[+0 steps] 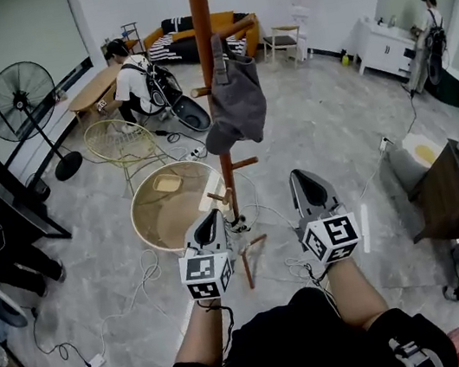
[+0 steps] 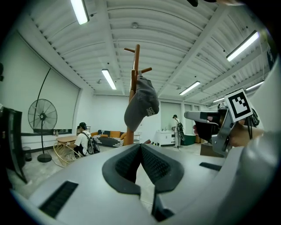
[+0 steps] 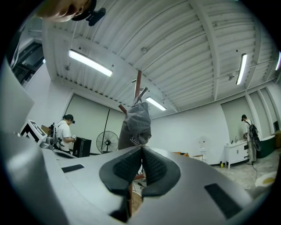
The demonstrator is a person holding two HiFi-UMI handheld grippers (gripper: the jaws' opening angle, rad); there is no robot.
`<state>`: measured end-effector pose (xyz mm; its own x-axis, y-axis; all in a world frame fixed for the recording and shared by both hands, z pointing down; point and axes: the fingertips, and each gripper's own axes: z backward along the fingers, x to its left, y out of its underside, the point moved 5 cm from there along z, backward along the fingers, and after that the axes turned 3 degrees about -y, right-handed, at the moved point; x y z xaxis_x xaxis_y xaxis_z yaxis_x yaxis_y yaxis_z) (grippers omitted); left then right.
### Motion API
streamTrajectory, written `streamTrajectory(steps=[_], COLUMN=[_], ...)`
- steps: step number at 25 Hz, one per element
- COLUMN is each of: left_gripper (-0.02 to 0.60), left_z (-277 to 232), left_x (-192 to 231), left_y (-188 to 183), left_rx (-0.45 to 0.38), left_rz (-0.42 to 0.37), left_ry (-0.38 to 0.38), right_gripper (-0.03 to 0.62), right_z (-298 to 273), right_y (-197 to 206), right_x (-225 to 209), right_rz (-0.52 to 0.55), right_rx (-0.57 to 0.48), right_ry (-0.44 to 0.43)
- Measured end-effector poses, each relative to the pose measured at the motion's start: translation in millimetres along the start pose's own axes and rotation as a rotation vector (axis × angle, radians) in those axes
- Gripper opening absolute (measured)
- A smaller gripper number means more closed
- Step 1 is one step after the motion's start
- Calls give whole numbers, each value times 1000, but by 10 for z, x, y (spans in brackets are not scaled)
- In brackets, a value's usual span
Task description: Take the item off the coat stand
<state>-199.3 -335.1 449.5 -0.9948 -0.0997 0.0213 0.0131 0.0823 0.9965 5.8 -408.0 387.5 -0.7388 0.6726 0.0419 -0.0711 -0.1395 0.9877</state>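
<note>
A wooden coat stand [image 1: 200, 16] rises in the middle of the room. A grey cap [image 1: 235, 98] hangs from one of its upper pegs. My left gripper [image 1: 211, 218] is held low beside the foot of the stand, jaws shut and empty. My right gripper [image 1: 301, 178] is to the right of the pole, also shut and empty. Both are well below the cap. From the left gripper view the cap [image 2: 141, 107] hangs above the closed jaws of the left gripper [image 2: 141, 147], with the right gripper [image 2: 206, 117] at the side. In the right gripper view the cap [image 3: 136, 125] sits just above the tips of the right gripper [image 3: 142, 150].
A round wicker table [image 1: 160, 226] stands left of the stand's foot, with a wire chair [image 1: 119, 141] and a floor fan [image 1: 22, 102] beyond. Cables [image 1: 138, 287] trail over the floor. A wooden cabinet [image 1: 444, 195] is at the right. People work at the room's edges.
</note>
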Motion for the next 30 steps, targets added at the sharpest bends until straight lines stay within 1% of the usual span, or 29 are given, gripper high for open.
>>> streamTrajectory(steps=[3,6,10,14,17,20,21,22,23,27,29,30], left_gripper=[17,17,17,17,17,17,17,17,17,17,17,17], left_z=[70,123,188,-14,-205,-414,-487,-552,-608,-778,-825,-837], left_x=[196,278,394,298,206,140,114,90,67,-34,-93,-119], left_y=[-33,-51,56,38,14,-14,-22,-29,-37,-88,-105,-108], left_rx=[-10,-13,-7,5,10,14,15,18,20,21,27,30], left_rz=[15,25,32,21,14,4,2,-1,-4,-6,-7,-8], left_ry=[-44,-81,-135,-198,-255,-299,-310,-323,-338,-405,-437,-455], right_gripper=[15,15,15,15,15,15,26,91,143,334,402,424], right_z=[-161,-258,-404,-591,-732,-882,-934,-987,-1039,-1229,-1307,-1344], right_y=[-133,-233,-224,-186,-145,-173,-193,-217,-245,-396,-478,-515], right_x=[57,20,0,-331,-558,-731,-784,-831,-872,-985,-988,-979], right_rz=[13,18,10,-19,-41,-80,-95,-111,-128,-173,-184,-188], right_rx=[-26,-45,-71,-85,-102,-154,-173,-193,-215,-285,-302,-309], right_ry=[-24,-32,-57,-93,-151,-227,-258,-294,-332,-470,-535,-567])
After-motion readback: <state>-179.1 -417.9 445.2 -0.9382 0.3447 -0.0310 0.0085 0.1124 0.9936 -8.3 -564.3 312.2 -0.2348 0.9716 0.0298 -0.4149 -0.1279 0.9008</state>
